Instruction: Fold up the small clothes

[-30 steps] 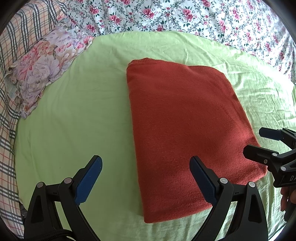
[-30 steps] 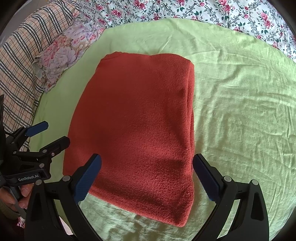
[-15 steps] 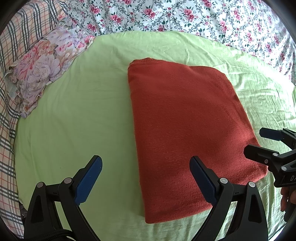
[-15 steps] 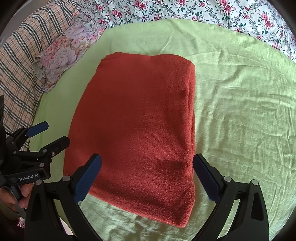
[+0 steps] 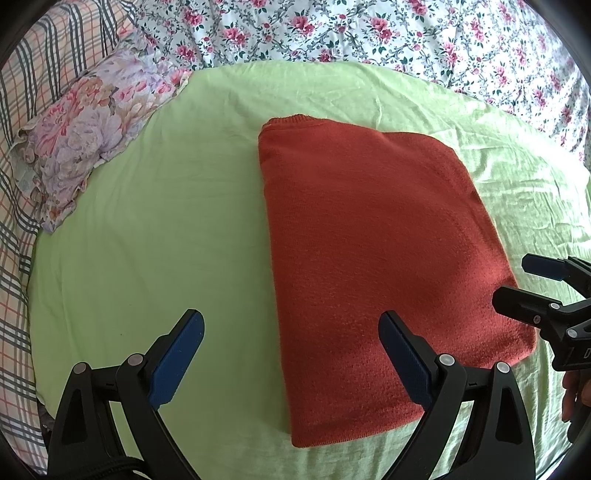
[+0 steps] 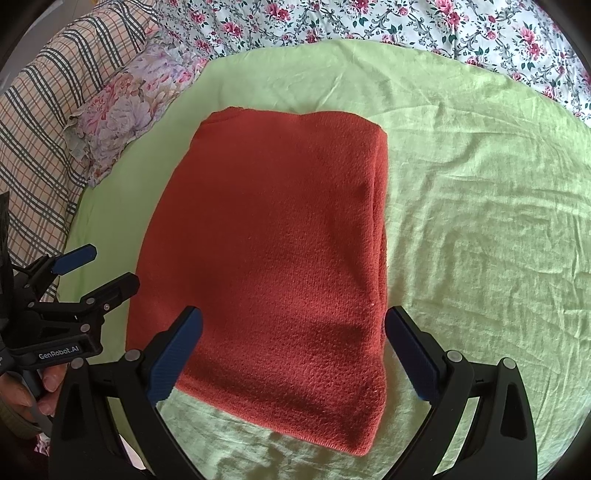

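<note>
A rust-red knitted garment (image 5: 373, 251) lies folded into a flat rectangle on the light green sheet (image 5: 155, 229); it also shows in the right wrist view (image 6: 280, 251). My left gripper (image 5: 291, 354) is open and empty, held above the garment's near left edge. My right gripper (image 6: 293, 350) is open and empty, above the garment's near right part. The right gripper shows in the left wrist view (image 5: 517, 284) at the garment's right corner. The left gripper shows in the right wrist view (image 6: 98, 271) at the garment's left edge.
A floral pillow (image 5: 85, 140) lies at the far left on a plaid cover (image 5: 22, 92). A flowered bedspread (image 5: 369, 33) runs along the far side. The green sheet is wrinkled to the right of the garment (image 6: 480, 221).
Both grippers have drifted slightly; the garment sits a touch further right in the left view and lower in the right view. Both stay open and the garment lies still.
</note>
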Available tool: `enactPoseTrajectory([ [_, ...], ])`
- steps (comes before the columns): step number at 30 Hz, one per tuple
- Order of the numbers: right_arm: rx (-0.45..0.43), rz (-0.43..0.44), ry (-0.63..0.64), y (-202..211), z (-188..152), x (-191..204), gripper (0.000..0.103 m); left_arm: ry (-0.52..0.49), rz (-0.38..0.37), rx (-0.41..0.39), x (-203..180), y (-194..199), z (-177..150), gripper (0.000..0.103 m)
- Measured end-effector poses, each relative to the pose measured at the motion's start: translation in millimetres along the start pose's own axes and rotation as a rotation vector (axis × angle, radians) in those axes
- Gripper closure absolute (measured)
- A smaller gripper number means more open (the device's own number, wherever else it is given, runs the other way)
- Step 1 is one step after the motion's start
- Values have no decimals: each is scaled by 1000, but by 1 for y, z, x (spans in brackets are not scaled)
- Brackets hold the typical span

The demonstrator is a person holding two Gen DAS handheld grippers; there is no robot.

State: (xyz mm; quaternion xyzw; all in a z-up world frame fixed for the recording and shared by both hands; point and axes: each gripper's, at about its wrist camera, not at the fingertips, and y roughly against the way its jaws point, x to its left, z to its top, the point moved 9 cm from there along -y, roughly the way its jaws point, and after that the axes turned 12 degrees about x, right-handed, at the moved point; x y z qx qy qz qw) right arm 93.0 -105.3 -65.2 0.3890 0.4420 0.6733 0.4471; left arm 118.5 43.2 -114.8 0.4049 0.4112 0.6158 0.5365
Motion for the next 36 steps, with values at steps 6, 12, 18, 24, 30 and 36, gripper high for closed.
enactPoseTrajectory([
  [6, -4, -1, -3, 0, 2, -3, 4, 14, -1, -1, 0, 0, 0, 7],
  [12, -11, -5, -6, 2, 4, -8, 4, 36, -28, -1, 2, -2, 4, 7],
  [18, -31, -11, -1, 5, 9, -8, 4, 42, -31, 4, 4, -6, 6, 7],
  [24, -42, -15, 4, 3, 15, -7, 4, 38, -31, 7, 5, -9, 8, 7],
  [30, -51, -20, 5, 3, 20, -7, 4, 42, -25, 7, 9, -10, 9, 7],
  [36, -57, -20, 17, 2, 22, -8, 4, 50, -17, 11, 10, -11, 9, 7],
])
